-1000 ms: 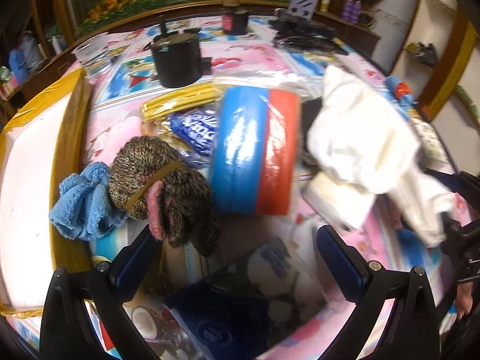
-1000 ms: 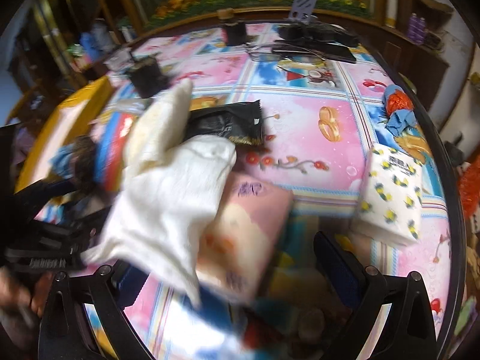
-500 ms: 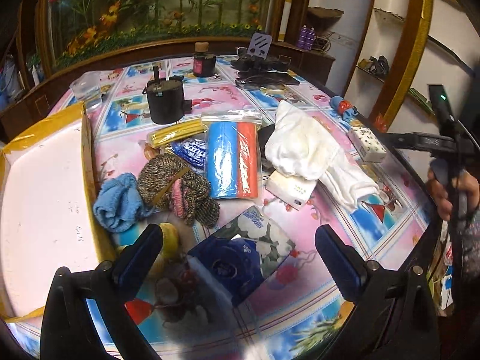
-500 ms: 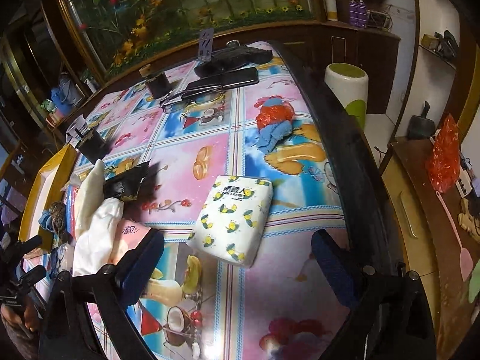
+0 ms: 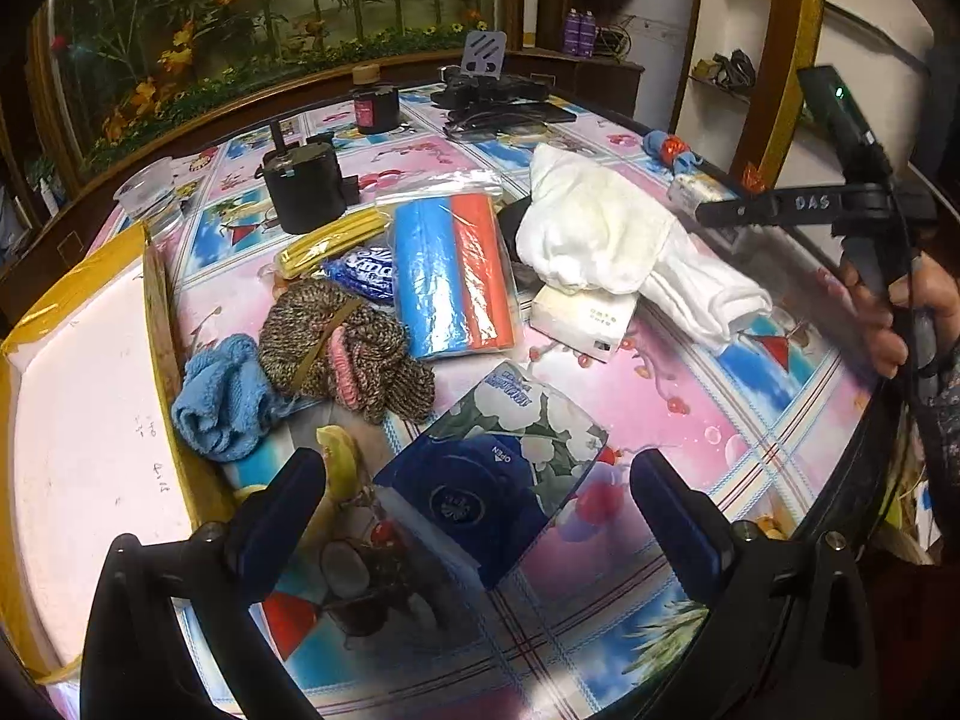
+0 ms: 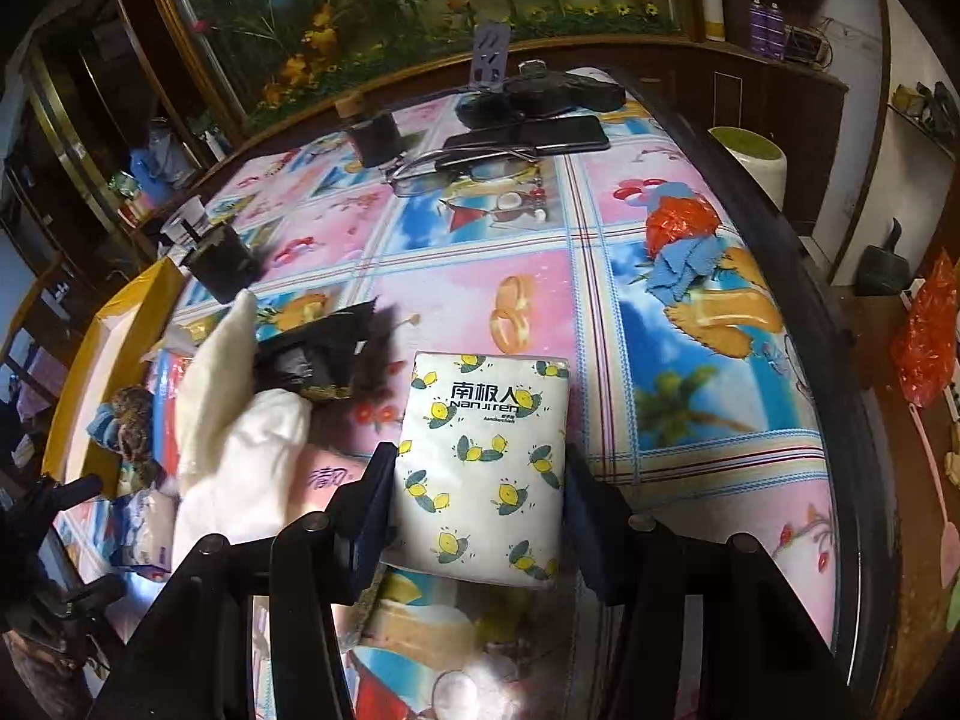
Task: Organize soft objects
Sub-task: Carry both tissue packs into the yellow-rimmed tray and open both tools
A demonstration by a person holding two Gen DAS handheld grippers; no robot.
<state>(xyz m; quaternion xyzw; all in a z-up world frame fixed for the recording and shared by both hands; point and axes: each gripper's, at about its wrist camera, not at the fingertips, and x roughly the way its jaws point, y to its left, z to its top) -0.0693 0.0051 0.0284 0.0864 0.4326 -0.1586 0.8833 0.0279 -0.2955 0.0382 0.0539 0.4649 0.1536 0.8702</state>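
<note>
Two grippers are seen over the patterned tablecloth (image 6: 474,276). The right gripper (image 6: 477,498) is closing around the bee-print tissue pack (image 6: 483,462), which lies flat between its pads, both pads at its edges. The left gripper (image 5: 477,510) is held wide open and empty above the blue floral tissue pack (image 5: 486,480).

Dim indoor light; tablecloth (image 5: 690,420) glare near bottom; fisheye edges dark, warped.
</note>
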